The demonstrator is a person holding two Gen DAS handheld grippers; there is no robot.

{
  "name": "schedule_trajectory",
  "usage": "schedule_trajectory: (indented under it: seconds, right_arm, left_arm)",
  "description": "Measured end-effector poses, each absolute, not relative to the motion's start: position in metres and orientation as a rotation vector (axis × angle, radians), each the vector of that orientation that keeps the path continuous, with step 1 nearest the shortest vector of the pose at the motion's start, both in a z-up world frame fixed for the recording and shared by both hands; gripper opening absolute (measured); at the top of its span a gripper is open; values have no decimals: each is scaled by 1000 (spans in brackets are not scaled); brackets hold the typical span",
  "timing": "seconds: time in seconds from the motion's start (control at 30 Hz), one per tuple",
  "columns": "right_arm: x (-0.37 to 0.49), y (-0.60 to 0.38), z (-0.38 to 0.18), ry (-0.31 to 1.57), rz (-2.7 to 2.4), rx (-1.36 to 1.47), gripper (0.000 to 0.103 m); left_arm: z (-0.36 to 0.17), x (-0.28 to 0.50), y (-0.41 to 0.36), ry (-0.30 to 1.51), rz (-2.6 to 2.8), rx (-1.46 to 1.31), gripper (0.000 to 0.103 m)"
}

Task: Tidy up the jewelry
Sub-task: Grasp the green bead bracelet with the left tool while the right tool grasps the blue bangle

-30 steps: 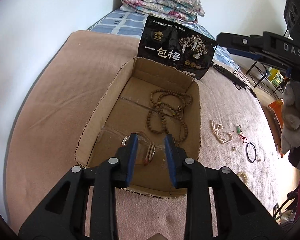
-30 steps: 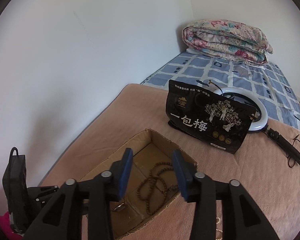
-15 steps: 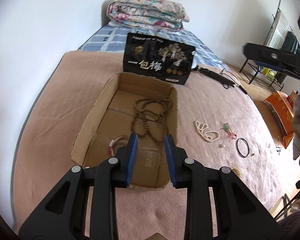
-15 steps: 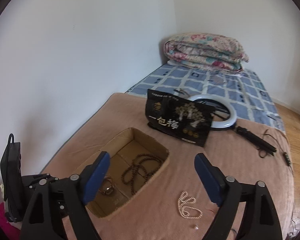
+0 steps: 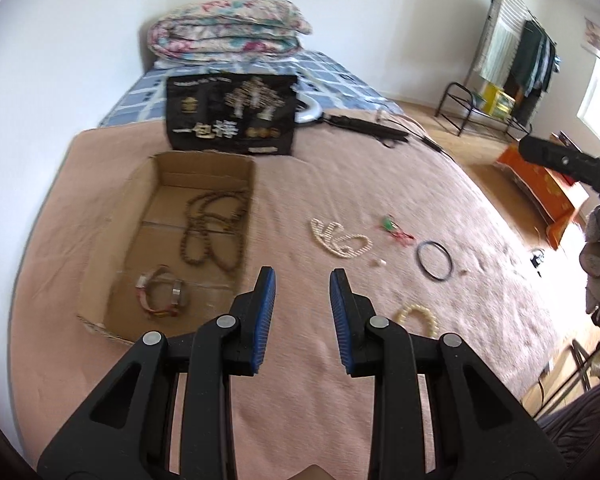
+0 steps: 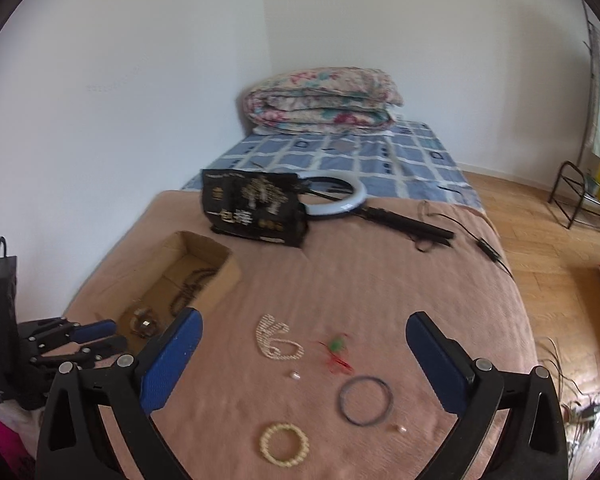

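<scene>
A cardboard box [image 5: 112, 236] [image 6: 224, 270] on the pink blanket holds a brown bead necklace [image 5: 212, 232] and a bracelet [image 5: 160, 294]. Loose on the blanket lie a white pearl necklace [image 5: 340, 236] [image 6: 276, 340], a green and red charm [image 5: 394, 230] [image 6: 336, 350], a black ring [image 5: 434, 260] [image 6: 366, 400] and a cream bead bracelet [image 5: 418, 316] [image 6: 284, 442]. My left gripper [image 5: 302, 280] is open and empty, just right of the box. My right gripper [image 6: 302, 340] is wide open and empty above the loose pieces.
A black snack bag [image 5: 230, 118] [image 6: 256, 208] stands behind the box. A ring light with its stand [image 6: 340, 196] and cables lie further back. A folded quilt [image 6: 320, 100] sits at the bed's head. The bed edge drops to a wooden floor [image 6: 560, 248] on the right.
The left gripper has backed out of the box and swung right, leaving the bracelet inside. The right gripper has opened wide and come over the loose jewelry.
</scene>
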State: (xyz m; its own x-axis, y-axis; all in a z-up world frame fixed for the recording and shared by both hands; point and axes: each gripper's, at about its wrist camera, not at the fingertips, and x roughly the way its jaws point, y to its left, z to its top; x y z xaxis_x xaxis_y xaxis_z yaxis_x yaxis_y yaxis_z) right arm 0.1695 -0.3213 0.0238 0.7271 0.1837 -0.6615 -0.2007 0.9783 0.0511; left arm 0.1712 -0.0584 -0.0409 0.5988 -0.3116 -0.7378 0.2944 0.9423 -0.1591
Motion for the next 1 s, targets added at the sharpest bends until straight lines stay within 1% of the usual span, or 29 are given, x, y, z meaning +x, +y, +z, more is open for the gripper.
schedule_trajectory:
  seconds: [0.3, 0.43, 0.47, 0.5, 0.53, 0.73, 1.0]
  right_arm:
    - [174, -399, -32, 811, 61, 59, 103]
    - [181, -417, -59, 858, 49, 75, 103]
    - [185, -419, -66, 875, 55, 74, 103]
    - [184, -422, -72, 886, 58, 69, 103]
    - [186, -423, -77, 896, 58, 63, 103]
    - [199, -412, -112, 981, 119, 31, 103]
    - [210, -383, -149, 1073, 218, -114, 103]
  left_arm:
    - [-61, 169, -98, 921, -433, -7, 27]
    - [-75, 167, -116, 961, -464, 6, 29]
    - [-80, 167, -121, 977, -473, 7, 33]
    - [-86, 166, -126, 992, -485, 5, 44]
    - [-91, 166, -131, 1004, -497, 2, 47]
    - [-116, 165, -155, 1058, -508, 38, 47]
    - [-145, 169, -178, 1098, -507, 76, 47]
